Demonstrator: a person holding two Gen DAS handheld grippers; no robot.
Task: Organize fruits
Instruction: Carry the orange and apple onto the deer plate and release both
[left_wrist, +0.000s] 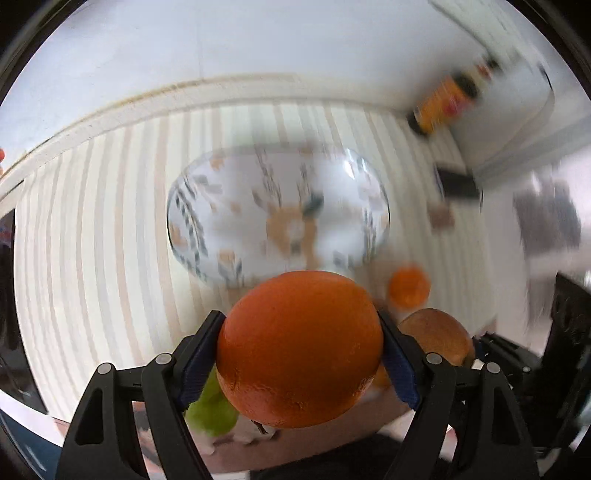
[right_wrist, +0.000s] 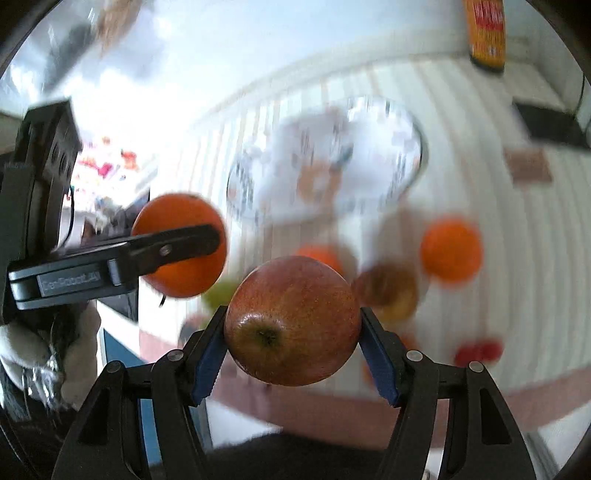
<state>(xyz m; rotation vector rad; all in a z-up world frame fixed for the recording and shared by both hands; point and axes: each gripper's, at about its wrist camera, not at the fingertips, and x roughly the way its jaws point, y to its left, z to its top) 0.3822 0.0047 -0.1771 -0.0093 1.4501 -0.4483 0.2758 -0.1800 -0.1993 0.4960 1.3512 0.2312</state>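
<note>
In the left wrist view, the left tongs (left_wrist: 300, 354) are clenched on a large orange (left_wrist: 299, 349), which fills the lower centre of the frame, raised over the striped surface (left_wrist: 92, 240). A patterned bowl (left_wrist: 277, 214) sits in mid-frame beyond it, and a smaller orange (left_wrist: 409, 288) lies blurred to its right. In the right wrist view, the right tongs (right_wrist: 292, 349) grip a red apple (right_wrist: 292, 321) at lower centre, stem end toward the camera. Another orange (right_wrist: 451, 251) rests at right on the surface, near a blurred yellowish fruit (right_wrist: 388, 291).
</note>
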